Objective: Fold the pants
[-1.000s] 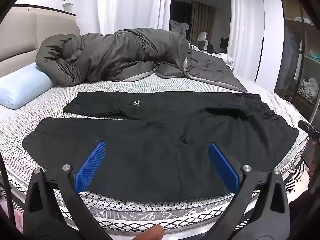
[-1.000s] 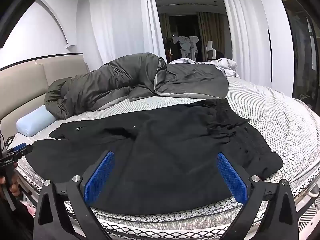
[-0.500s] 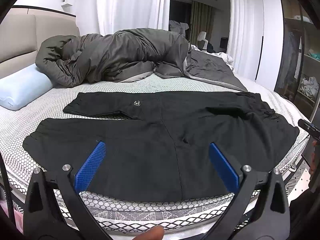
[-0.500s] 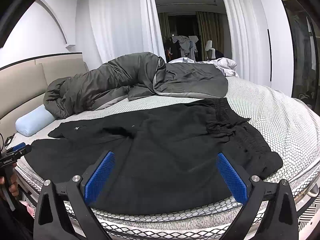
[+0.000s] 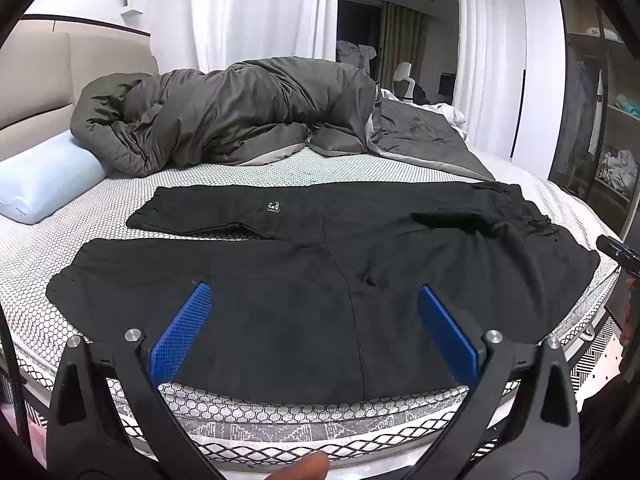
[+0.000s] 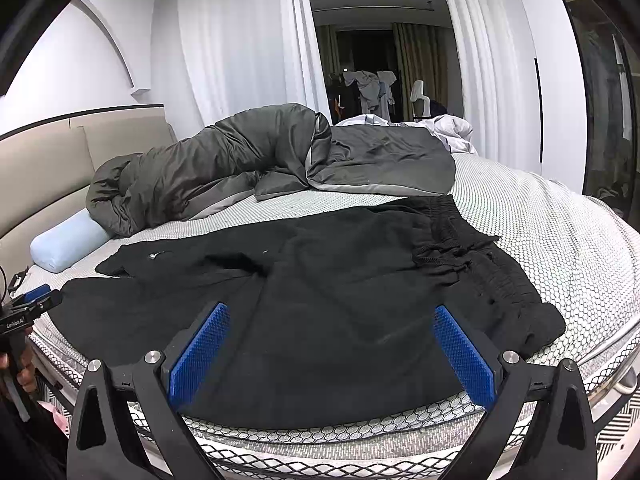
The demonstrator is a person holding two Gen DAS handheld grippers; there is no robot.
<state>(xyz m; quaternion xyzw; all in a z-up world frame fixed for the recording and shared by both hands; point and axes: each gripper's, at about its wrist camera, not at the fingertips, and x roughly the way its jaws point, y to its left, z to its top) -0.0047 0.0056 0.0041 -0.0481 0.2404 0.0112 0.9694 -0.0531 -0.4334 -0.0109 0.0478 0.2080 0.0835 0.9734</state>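
Black pants flat on bed; L gripper, R gripper jaws wide.

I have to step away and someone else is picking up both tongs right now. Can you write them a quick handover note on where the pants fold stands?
Left tongs: open, empty, held above the near pant leg.
Right tongs: open, empty, above the near edge of the pants, toward the waistband side.
Pants: black, spread flat and unfolded across the mattress, legs pointing toward the blue pillow, waistband bunched at the other end. The grey duvet lies behind them, not touching.
Done: pants laid out only.
Left: every fold. Probably start by bringing one leg over the other, then fold lengthwise.
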